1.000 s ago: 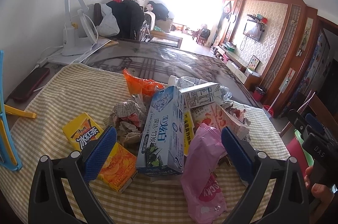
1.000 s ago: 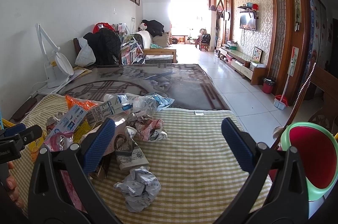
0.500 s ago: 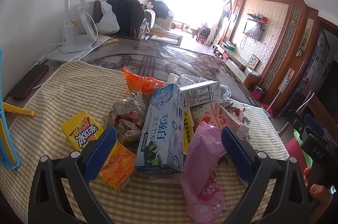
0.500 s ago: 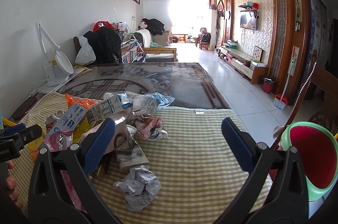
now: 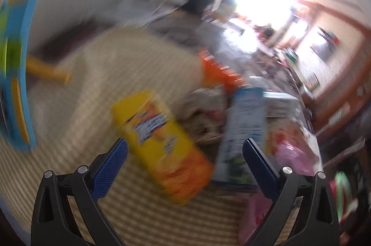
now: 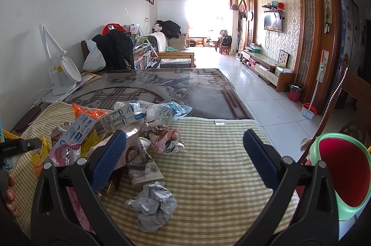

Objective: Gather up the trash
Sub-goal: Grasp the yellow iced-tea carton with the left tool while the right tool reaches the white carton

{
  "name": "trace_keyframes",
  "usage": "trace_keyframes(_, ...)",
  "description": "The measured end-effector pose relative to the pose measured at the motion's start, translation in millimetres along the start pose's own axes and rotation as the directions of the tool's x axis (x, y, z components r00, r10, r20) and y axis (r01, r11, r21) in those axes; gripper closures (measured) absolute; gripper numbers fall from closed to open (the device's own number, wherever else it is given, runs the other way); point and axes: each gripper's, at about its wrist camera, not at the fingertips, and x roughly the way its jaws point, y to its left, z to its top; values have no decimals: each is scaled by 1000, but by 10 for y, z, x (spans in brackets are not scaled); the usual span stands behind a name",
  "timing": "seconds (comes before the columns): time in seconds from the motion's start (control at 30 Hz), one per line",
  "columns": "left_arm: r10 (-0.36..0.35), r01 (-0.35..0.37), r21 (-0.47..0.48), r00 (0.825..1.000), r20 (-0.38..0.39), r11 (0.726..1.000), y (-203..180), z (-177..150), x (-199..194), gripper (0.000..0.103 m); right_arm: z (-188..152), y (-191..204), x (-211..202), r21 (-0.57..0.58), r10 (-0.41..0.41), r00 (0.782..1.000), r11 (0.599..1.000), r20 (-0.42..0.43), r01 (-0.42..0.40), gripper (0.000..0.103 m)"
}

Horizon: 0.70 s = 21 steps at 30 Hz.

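Spread wide, the left gripper (image 5: 185, 159) is aimed at a yellow carton (image 5: 160, 144) in the trash heaped on the checked worktop (image 6: 215, 167), while the right gripper (image 6: 184, 153), equally spread, is held above a paper wad (image 6: 151, 205); neighbouring boxes could be knocked aside by a blurred, hurried approach.
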Motion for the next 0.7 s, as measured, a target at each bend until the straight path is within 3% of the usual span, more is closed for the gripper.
trace_keyframes(0.1, 4, -10, -105, 999, -49, 994, 162, 17, 159, 10, -1, -3, 5, 4, 4, 1000, 1000, -1, -4, 3)
trace_keyframes(0.33, 62, -75, -97, 989, -132, 992, 120, 40, 506, 14, -3, 1, 25, 19, 17, 1000, 1000, -10, -17, 3)
trace_keyframes(0.53, 30, -41, -96, 994, -107, 995, 129, 104, 489, 36, 6, 12, 16, 4, 15, 1000, 1000, -16, -15, 3)
trace_keyframes(0.7, 1, -5, -84, 999, -45, 996, 136, 111, 232, 41, 113, 102, 6, -4, 27, 999, 1000, -44, -28, 3)
